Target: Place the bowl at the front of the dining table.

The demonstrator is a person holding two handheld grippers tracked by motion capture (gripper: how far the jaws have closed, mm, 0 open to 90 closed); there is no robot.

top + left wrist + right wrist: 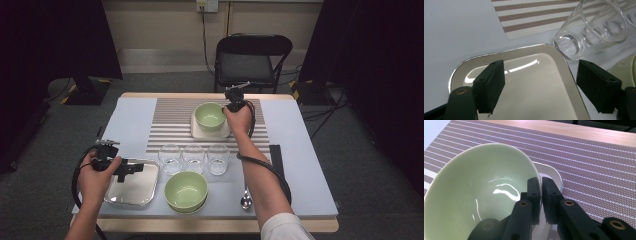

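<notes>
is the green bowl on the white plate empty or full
Empty: the green bowl shows a bare glossy inside, while the right gripper pinches its rim.

A wooden table (320, 225) carries a pale sheet (300, 150) with a striped placemat (172, 120) at its far middle. On the sheet: a steel tray (142, 192), three glasses (194, 158), a green bowl (186, 191), a spoon (246, 200).

A: Far side of the table?
B: One bowl (210, 116) sits on a square plate (197, 132), both on the striped placemat (170, 120).
A: Near side?
B: Three glasses (194, 158) in a row; before them a second bowl (186, 191), the metal tray (132, 192) left of it, a spoon (245, 199) right.
</notes>
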